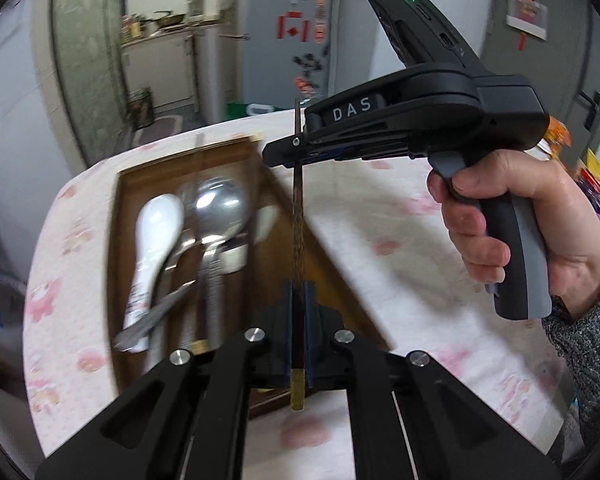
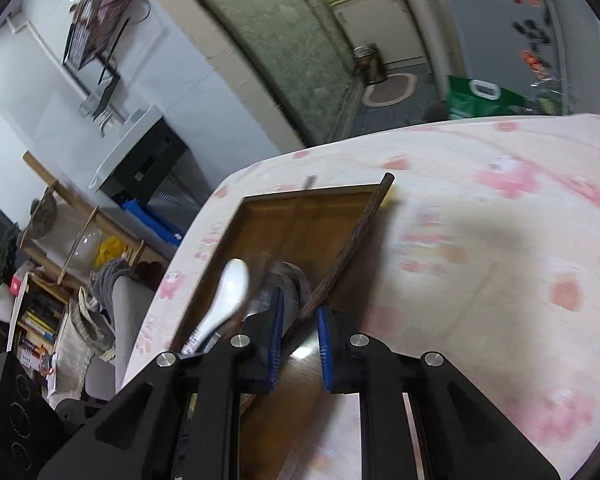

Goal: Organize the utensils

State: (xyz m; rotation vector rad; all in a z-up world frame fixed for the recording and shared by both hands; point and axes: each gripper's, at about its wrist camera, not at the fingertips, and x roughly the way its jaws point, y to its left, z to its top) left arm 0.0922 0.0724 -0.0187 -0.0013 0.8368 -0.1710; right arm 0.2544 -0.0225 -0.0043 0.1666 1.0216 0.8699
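Observation:
My left gripper [image 1: 299, 292] is shut on a dark patterned chopstick [image 1: 297, 216] with a brass end, held upright above the wooden tray [image 1: 120, 216]. My right gripper [image 1: 296, 142] comes in from the right at the chopstick's upper part. In the right wrist view the right gripper [image 2: 300, 316] has its blue pads a little apart, and the chopstick [image 2: 356, 236] runs between them without a clear pinch. The tray [image 2: 268, 208] holds a white ceramic spoon [image 1: 156, 232], a large metal spoon [image 1: 218, 208] and other metal utensils. The white spoon also shows in the right wrist view [image 2: 230, 288].
The tray lies on a table with a pink-patterned cloth [image 1: 380, 220]. Colourful packets [image 1: 592, 176] sit at the table's far right edge. A fridge [image 1: 284, 32] and kitchen doorway stand behind. A chair and shelves [image 2: 60, 320] are off the table's left side.

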